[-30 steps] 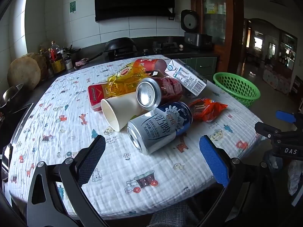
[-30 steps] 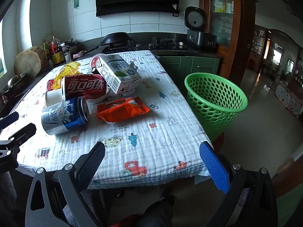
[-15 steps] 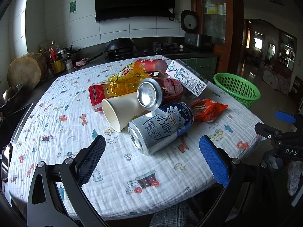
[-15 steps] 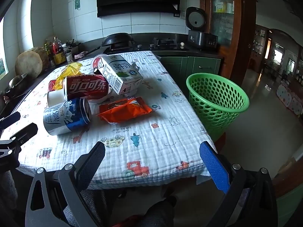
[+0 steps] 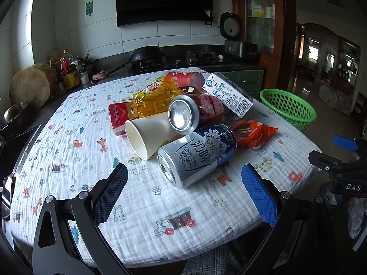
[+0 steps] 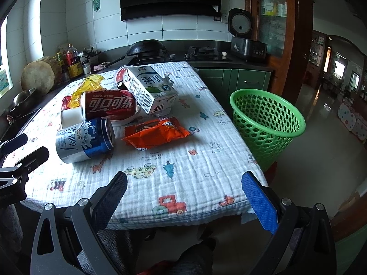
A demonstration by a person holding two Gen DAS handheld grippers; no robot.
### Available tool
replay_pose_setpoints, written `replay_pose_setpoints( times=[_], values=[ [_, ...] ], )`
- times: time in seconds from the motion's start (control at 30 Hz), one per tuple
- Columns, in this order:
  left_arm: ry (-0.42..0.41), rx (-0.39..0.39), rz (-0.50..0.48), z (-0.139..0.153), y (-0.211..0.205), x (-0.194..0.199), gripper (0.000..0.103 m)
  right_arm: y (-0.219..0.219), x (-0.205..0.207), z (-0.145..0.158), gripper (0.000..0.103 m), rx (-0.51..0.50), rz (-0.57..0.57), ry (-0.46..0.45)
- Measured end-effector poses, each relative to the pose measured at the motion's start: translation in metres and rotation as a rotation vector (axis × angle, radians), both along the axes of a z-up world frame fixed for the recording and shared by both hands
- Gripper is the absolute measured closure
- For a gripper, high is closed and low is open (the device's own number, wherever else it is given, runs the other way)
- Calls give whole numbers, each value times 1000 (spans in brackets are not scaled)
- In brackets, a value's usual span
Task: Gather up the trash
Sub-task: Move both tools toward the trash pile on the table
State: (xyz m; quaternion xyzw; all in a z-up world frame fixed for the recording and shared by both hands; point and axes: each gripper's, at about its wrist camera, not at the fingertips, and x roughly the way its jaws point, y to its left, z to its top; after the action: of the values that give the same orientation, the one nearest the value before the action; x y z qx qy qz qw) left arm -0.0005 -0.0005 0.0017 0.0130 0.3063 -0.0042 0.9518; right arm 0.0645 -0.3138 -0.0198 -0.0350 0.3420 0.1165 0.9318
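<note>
A pile of trash lies on the clothed table (image 5: 68, 160): a silver-blue milk-beer can (image 5: 197, 154) (image 6: 86, 139), a red cola can (image 5: 195, 112) (image 6: 109, 105), a white paper cup (image 5: 146, 135), an orange snack wrapper (image 5: 253, 133) (image 6: 157, 133), a milk carton (image 5: 229, 94) (image 6: 149, 88), a yellow wrapper (image 5: 156, 94) and a red box (image 5: 119, 116). A green basket (image 6: 267, 121) (image 5: 289, 107) stands right of the table. My left gripper (image 5: 183, 183) is open, just short of the blue can. My right gripper (image 6: 183, 188) is open above the table's near edge.
A dark kitchen counter runs behind the table with a wok (image 6: 146, 45), a stove (image 6: 203, 51), a rice cooker (image 6: 240, 26) and bottles (image 6: 71, 60). A phone (image 5: 6, 190) lies at the table's left edge. Tiled floor (image 6: 321, 149) lies right of the basket.
Both grippers have edged slightly forward toward the table; the objects sit a little higher in both views. Both stay open. No object has moved.
</note>
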Motion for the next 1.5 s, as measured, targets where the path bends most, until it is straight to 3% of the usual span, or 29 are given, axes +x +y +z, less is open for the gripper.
replay_pose_setpoints(
  times=[0.83,1.5],
  values=[
    [3,17,3,-3,9,10,5,2,8,-4,6,13,15,6],
    [14,11,1,-3,16,28,5,23,40,5,6,-17,97,-16]
  ],
)
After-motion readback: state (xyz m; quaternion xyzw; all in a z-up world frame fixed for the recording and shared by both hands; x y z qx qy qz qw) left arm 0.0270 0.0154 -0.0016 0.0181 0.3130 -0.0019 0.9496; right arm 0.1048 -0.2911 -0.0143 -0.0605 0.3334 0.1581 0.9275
